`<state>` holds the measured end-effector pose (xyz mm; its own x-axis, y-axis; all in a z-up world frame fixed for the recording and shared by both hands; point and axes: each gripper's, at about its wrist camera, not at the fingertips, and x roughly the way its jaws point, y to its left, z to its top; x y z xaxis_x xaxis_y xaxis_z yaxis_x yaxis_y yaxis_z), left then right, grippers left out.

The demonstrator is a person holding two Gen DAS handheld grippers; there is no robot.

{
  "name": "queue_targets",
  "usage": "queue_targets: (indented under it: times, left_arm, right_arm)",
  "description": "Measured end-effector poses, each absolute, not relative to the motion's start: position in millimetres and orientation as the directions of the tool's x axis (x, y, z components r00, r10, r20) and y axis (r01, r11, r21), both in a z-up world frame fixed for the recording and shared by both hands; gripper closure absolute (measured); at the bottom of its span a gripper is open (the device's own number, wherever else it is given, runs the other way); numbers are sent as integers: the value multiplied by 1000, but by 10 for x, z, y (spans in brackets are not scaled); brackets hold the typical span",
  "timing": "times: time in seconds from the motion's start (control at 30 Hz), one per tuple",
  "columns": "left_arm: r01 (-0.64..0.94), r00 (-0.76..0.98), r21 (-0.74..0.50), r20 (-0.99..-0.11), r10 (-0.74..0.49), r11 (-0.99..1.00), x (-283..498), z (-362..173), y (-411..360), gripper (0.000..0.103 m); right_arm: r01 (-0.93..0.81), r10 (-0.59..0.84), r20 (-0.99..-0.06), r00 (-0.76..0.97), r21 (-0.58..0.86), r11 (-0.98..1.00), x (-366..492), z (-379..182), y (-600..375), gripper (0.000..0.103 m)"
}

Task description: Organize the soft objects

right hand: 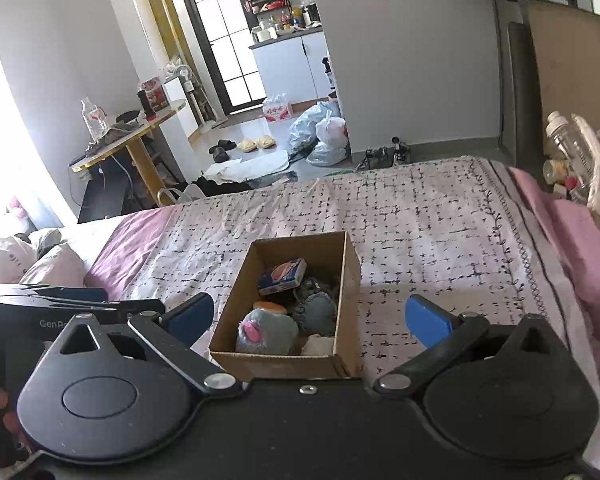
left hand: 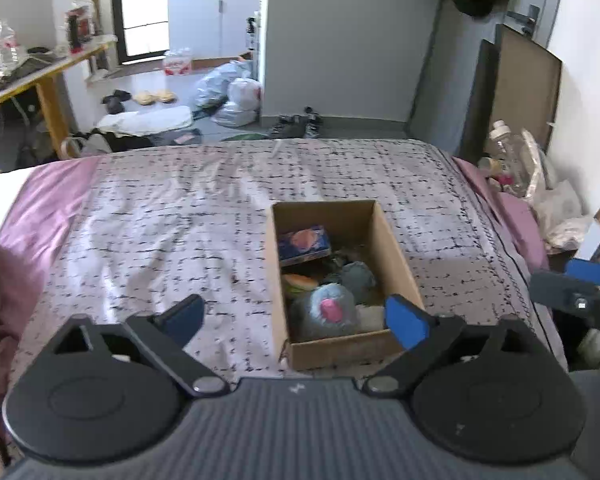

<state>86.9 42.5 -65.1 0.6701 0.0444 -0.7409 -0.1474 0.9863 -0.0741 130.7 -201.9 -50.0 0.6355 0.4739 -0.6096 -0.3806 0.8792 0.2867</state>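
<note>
Cardboard open-topped box (left hand: pixel 342 280) of soft toys sits just ahead between both grippers, long axis pointing away. Left gripper (left hand: pixel 296 318) and right gripper (right hand: pixel 316 318) both released, empty; neither clearly nearer.

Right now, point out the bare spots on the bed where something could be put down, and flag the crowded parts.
The patterned bedspread is bare right of the open cardboard box, up to its pink edge, also left of the box and beyond it toward the bed's foot. The box interior is crowded: grey plush toy, blue packet, other soft pieces.
</note>
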Motion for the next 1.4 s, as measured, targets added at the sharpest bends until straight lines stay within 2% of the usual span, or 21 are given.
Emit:
queue_targets:
  times: [0.27, 0.6, 0.83, 1.07, 1.4]
  left_arm:
    - [-146, 660, -65, -750, 48, 987, 627, -528, 329, 0]
    - [-138, 689, -90, -724, 30, 986, 405, -419, 67, 0]
    - [-190, 691, -55, -717, 94, 980, 291, -312, 20, 0]
    - [-151, 716, -63, -695, 65, 987, 161, -276, -56, 0]
    - [-83, 707, -61, -707, 16, 995, 76, -446, -146, 0]
  right_arm:
    - [-423, 494, -597, 633, 268, 866, 1072, -387, -2115, 0]
    - [-396, 477, -594, 648, 272, 877, 843, -344, -2220, 0]
    - [-384, 455, -585, 671, 251, 888, 726, -317, -2329, 0]
    - [-396, 464, -591, 659, 252, 883, 663, -358, -2356, 0]
    - [-364, 439, -583, 683, 249, 898, 594, -382, -2471, 0]
